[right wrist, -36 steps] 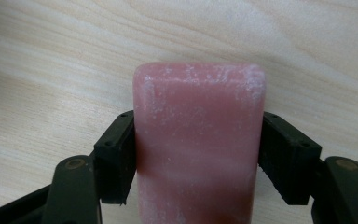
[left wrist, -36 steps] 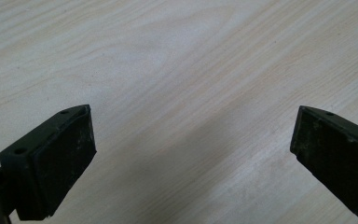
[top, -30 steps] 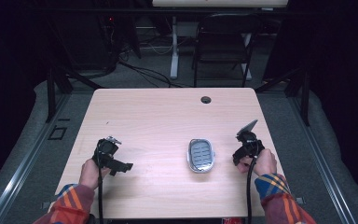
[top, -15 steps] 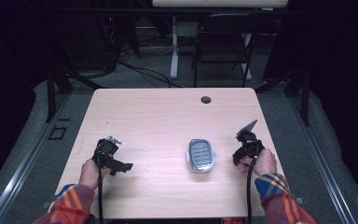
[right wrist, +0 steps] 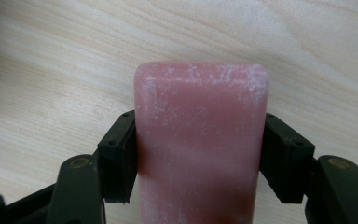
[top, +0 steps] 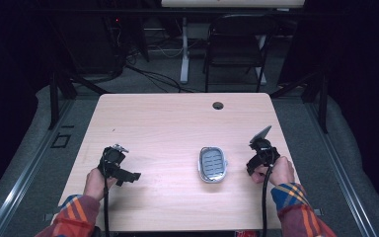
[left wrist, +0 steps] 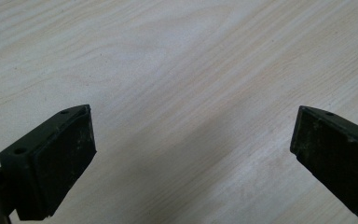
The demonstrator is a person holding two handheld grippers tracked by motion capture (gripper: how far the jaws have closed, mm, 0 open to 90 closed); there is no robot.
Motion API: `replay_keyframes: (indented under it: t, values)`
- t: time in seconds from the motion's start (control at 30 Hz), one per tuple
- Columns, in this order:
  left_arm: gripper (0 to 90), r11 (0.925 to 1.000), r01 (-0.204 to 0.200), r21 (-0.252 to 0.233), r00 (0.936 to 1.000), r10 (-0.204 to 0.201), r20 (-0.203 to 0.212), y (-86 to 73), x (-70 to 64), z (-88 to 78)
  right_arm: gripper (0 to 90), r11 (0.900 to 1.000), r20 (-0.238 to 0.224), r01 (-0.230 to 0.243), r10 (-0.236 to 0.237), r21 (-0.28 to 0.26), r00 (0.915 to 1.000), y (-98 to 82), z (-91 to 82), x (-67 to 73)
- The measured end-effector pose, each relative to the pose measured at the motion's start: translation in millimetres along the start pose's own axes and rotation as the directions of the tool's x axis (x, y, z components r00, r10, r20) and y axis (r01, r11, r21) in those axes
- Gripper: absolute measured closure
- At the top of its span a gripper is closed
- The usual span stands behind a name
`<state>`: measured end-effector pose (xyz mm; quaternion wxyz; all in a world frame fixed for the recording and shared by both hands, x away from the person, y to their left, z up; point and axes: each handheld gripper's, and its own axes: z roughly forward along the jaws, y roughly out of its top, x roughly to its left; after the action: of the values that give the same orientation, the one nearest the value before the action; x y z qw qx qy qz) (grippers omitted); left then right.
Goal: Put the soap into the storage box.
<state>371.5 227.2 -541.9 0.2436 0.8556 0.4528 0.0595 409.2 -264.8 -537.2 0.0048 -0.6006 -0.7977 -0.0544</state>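
Left tool sits on the worktop with jaws spread wide, nothing between them. Grey ridged soap dish lies mid-worktop, near our right tool. Right tool is clamped on a pink soap bar, just above the wood. We read no writing anywhere.

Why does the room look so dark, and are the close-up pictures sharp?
High view: the table is lit, its surroundings nearly black. Right gripper view: the pink bar looks soft and hazy. Left gripper view: the wood grain is crisp, with a faint shadow between the jaws.
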Motion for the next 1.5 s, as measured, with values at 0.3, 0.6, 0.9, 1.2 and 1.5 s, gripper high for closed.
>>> replay_keyframes:
  t: [0.3,0.6,0.9,1.2,1.5]
  values:
    - [0.0,0.9996,0.026,-0.007,0.9997,-0.026,0.005,0.2,1.8,2.0,36.6,0.999,-0.035,-0.002,0.0,-0.044,0.9994,-2.1,-17.1,-2.8]
    - [0.0,0.9999,-0.002,-0.016,1.0,0.002,0.0,-2.8,0.4,-2.6,36.6,0.999,-0.05,-0.003,0.001,-0.039,0.9988,-3.5,-21.6,-8.1]
    - [0.0,0.9996,-0.011,-0.028,0.9999,0.011,0.0,-4.0,0.4,-4.5,36.6,0.999,-0.061,0.026,-0.029,-0.043,0.9977,-1.7,-35.2,-4.8]
    - [0.0,0.9991,-0.034,-0.026,0.9994,0.034,0.009,-2.5,-2.6,-3.7,36.6,0.999,-0.055,0.031,-0.033,-0.043,0.998,0.1,-37.4,-1.6]
    - [0.0,0.9989,-0.04,-0.026,0.9991,0.041,0.014,-2.7,-2.8,-4.0,36.7,0.997,-0.062,0.055,-0.058,-0.047,0.9964,5.1,-45.4,5.2]
